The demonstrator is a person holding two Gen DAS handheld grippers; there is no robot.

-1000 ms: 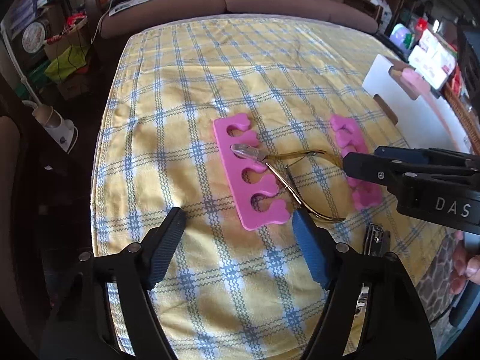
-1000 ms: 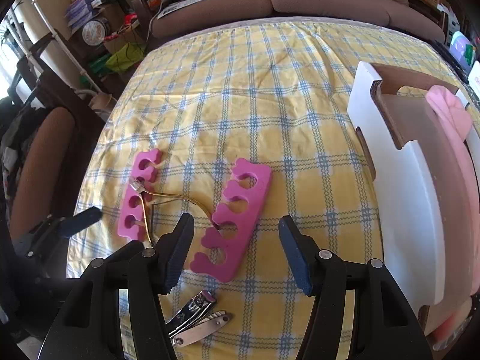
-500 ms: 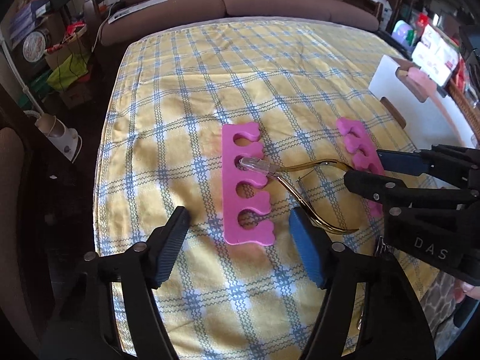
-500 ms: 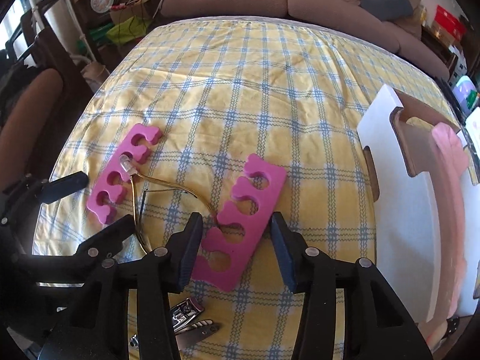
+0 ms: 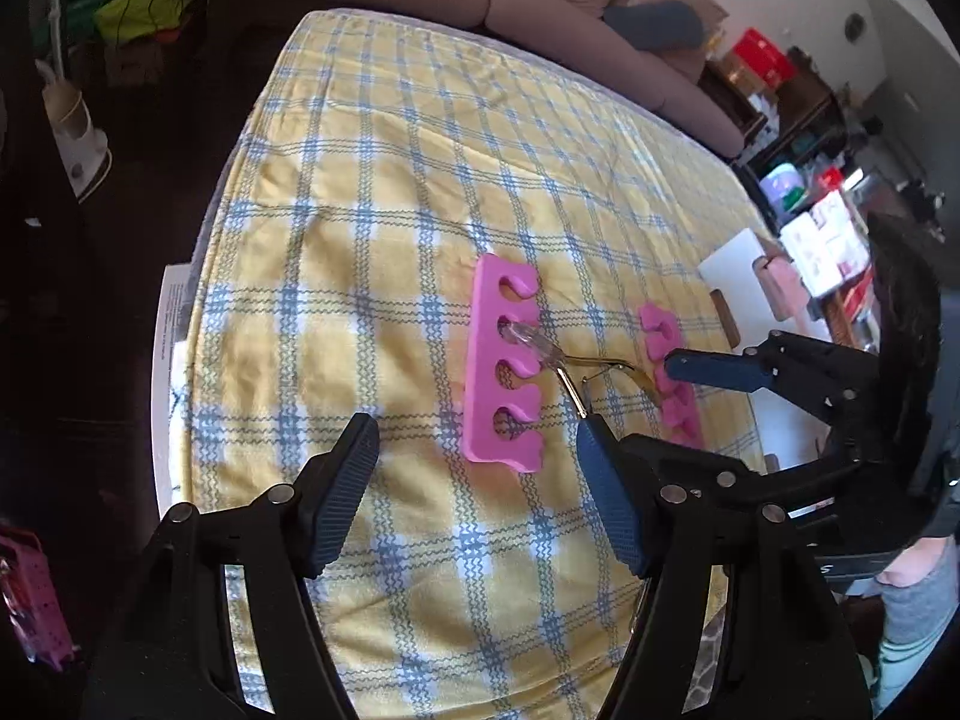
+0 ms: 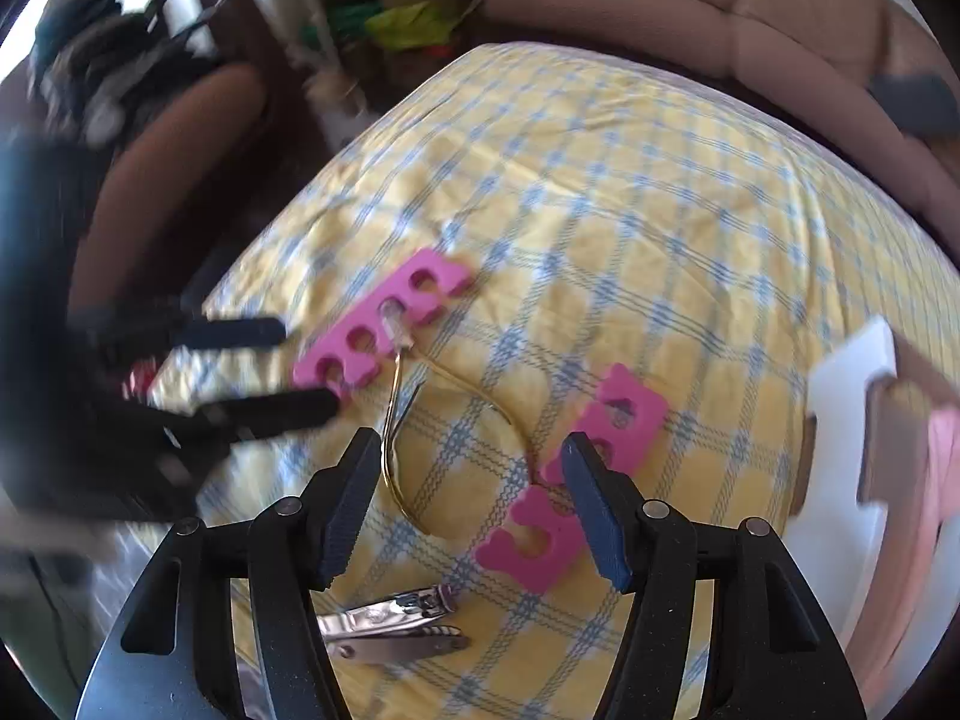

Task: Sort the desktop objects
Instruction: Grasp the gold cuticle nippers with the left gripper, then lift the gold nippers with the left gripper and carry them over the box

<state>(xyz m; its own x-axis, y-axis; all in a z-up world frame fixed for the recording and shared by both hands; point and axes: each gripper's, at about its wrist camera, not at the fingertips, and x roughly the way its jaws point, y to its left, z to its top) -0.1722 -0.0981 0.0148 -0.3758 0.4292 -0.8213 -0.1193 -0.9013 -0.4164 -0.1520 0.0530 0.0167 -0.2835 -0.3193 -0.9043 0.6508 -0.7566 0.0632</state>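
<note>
Left wrist view: the left gripper (image 5: 474, 456) hangs empty, jaws apart, over the nearer toe separator (image 5: 503, 366), where the gold nipper (image 5: 543, 351) rests (it may snag).

Right wrist view: the right gripper (image 6: 471, 486), jaws opening, holds nothing; the second separator (image 6: 570, 492) lies loose, clippers (image 6: 393, 627) below.

Cuticle nipper (image 5: 564, 363) tip resting on toe separator (image 5: 501, 369).

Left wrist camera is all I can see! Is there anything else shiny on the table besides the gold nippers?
Observer: Yes. Silver nail clippers lie on the checked cloth, close under the right tool.
Operator: Is that tool grabbing the other pink thing?
Observer: No. Its jaws are opening, and the second toe separator lies flat, partly behind one finger, not pinched.
</note>
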